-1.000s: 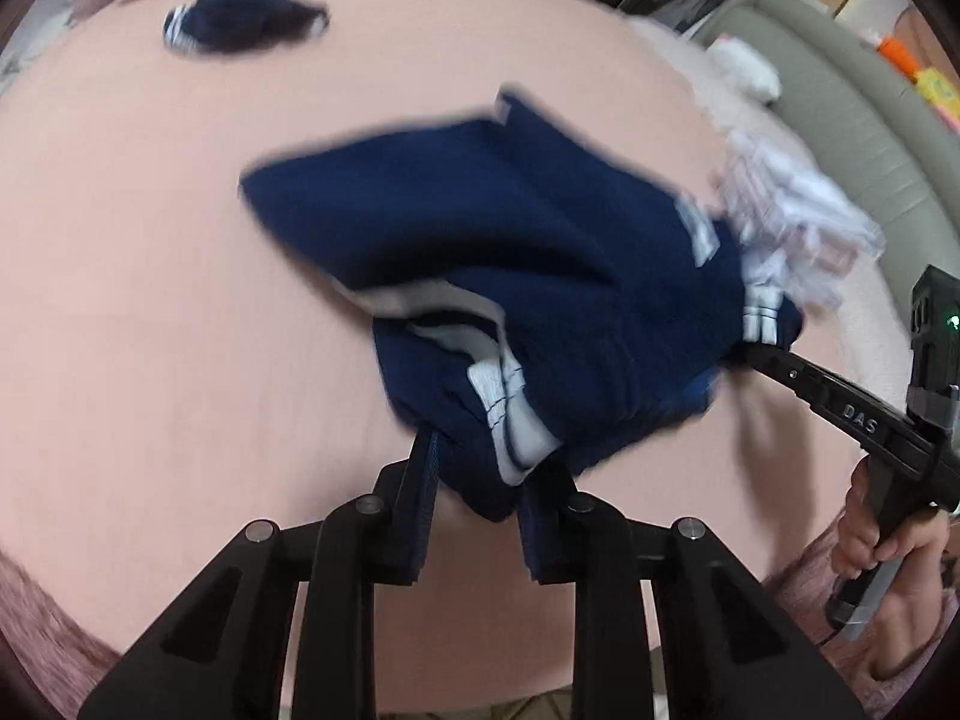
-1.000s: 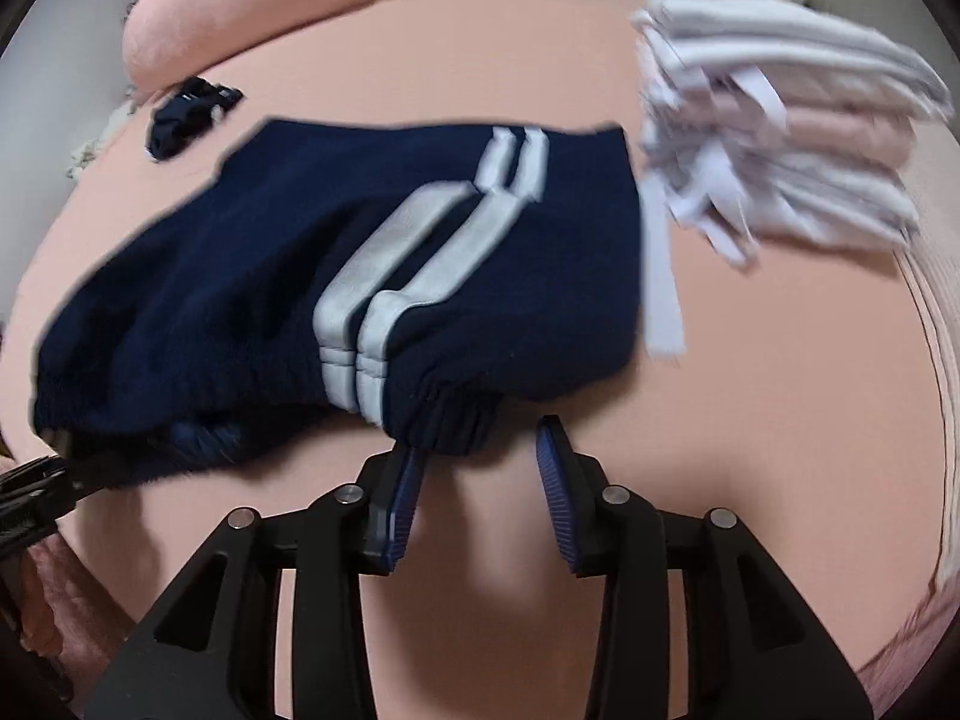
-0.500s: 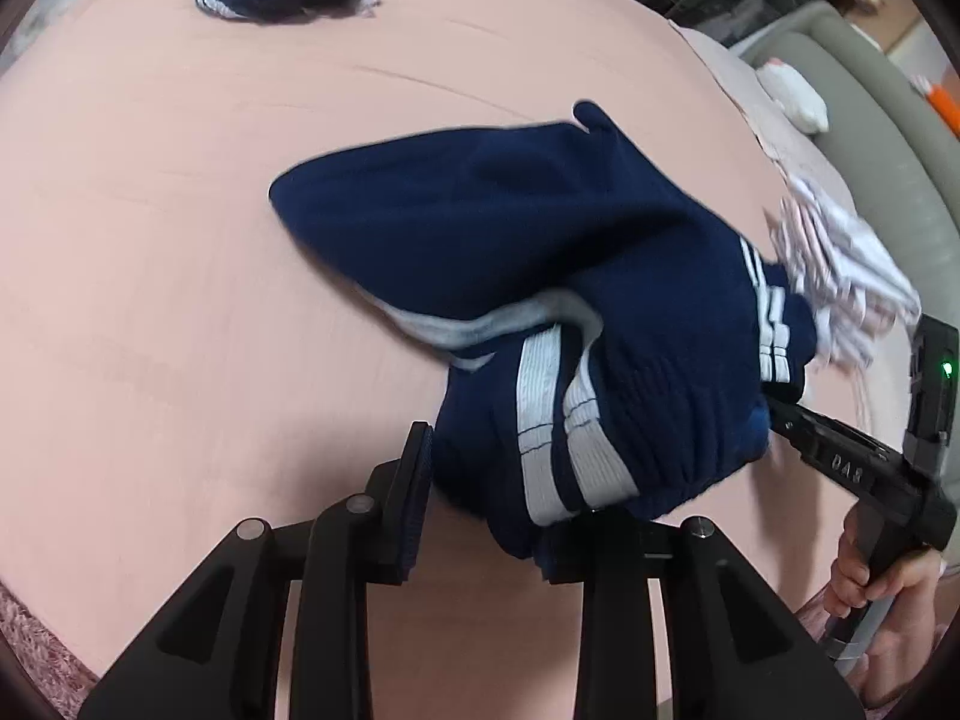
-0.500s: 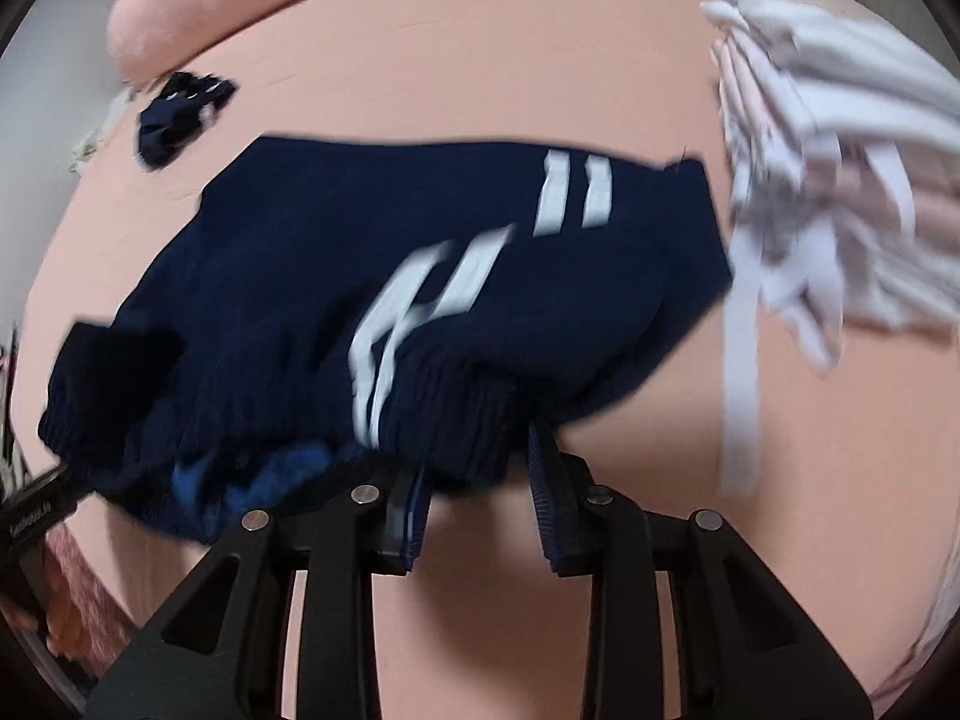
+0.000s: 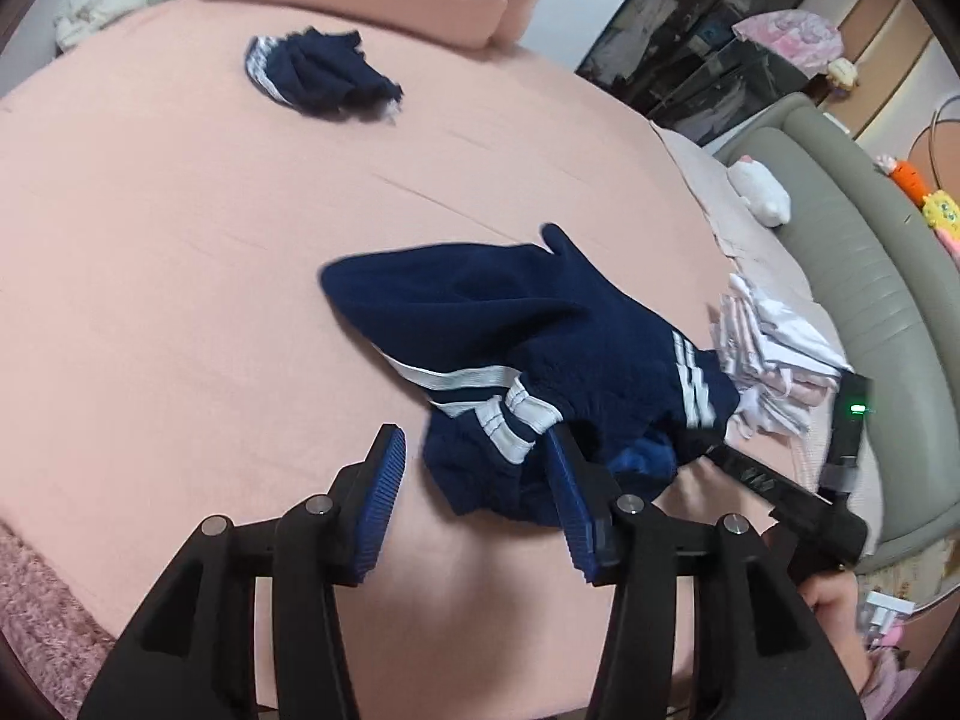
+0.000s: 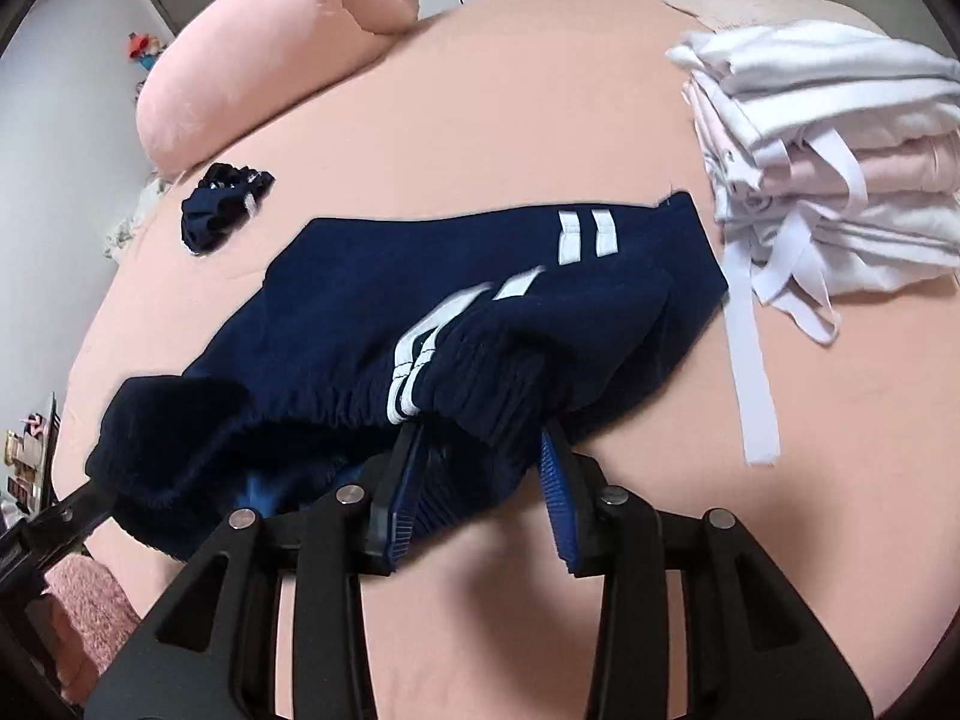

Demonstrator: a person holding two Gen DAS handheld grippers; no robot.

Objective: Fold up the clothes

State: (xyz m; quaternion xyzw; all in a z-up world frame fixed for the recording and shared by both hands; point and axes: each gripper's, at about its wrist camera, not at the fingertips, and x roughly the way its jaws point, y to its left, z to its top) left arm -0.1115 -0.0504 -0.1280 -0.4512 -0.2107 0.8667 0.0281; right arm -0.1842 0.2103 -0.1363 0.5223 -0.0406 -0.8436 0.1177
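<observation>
Navy shorts with white stripes [image 5: 528, 336] lie folded over on the pink bed [image 5: 180, 252]; they also show in the right wrist view [image 6: 420, 312]. My left gripper [image 5: 474, 468] is open, its right finger touching the waistband, the cloth released. My right gripper [image 6: 480, 450] is open too, with the waistband hem lying loose between its fingers. The right gripper's body [image 5: 780, 492] shows at the right of the left wrist view.
A second crumpled navy garment [image 5: 318, 75] lies far back on the bed, also in the right wrist view [image 6: 222, 204]. A stack of folded white and pink clothes [image 6: 840, 156] sits right of the shorts. A pink pillow [image 6: 264, 54] and a grey headboard [image 5: 870, 276] border the bed.
Both grippers lowered the shorts onto the bed and opened. The left gripper let go and drew back; the waistband now rests folded over the lower part.
</observation>
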